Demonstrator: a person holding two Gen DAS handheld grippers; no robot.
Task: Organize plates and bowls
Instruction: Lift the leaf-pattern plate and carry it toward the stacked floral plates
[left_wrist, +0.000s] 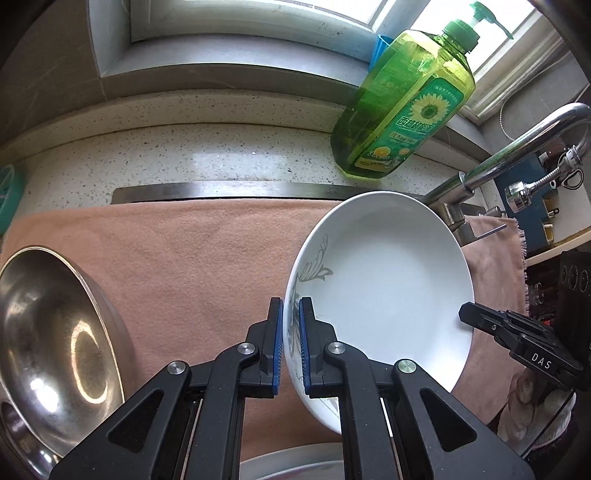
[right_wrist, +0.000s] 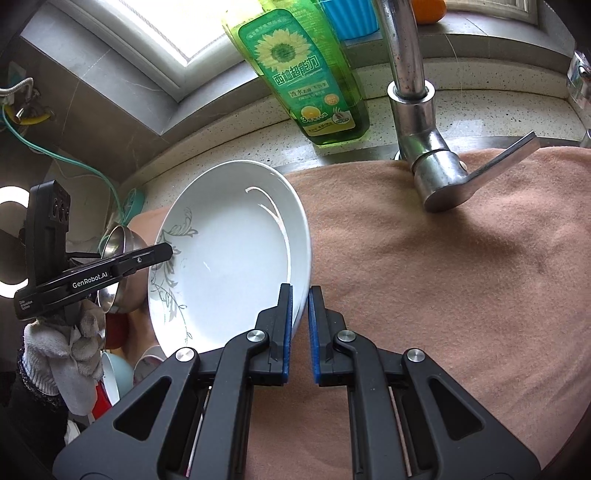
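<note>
In the left wrist view, the left gripper (left_wrist: 291, 343) is clamped on the near-left rim of the shallow white ceramic plate with a grey leaf pattern (left_wrist: 384, 295). The plate hangs tilted above the pinkish-brown towel (left_wrist: 192, 258), its body extending right and away from the fingers; the right gripper (left_wrist: 466, 313) meets the opposite rim. A stainless steel bowl (left_wrist: 55, 332) lies left. In the right wrist view, the right gripper (right_wrist: 300, 325) pinches the same plate (right_wrist: 229, 258) at its near-right rim, the plate spreading leftward toward the left gripper (right_wrist: 166, 251). Both hands share the load equally.
</note>
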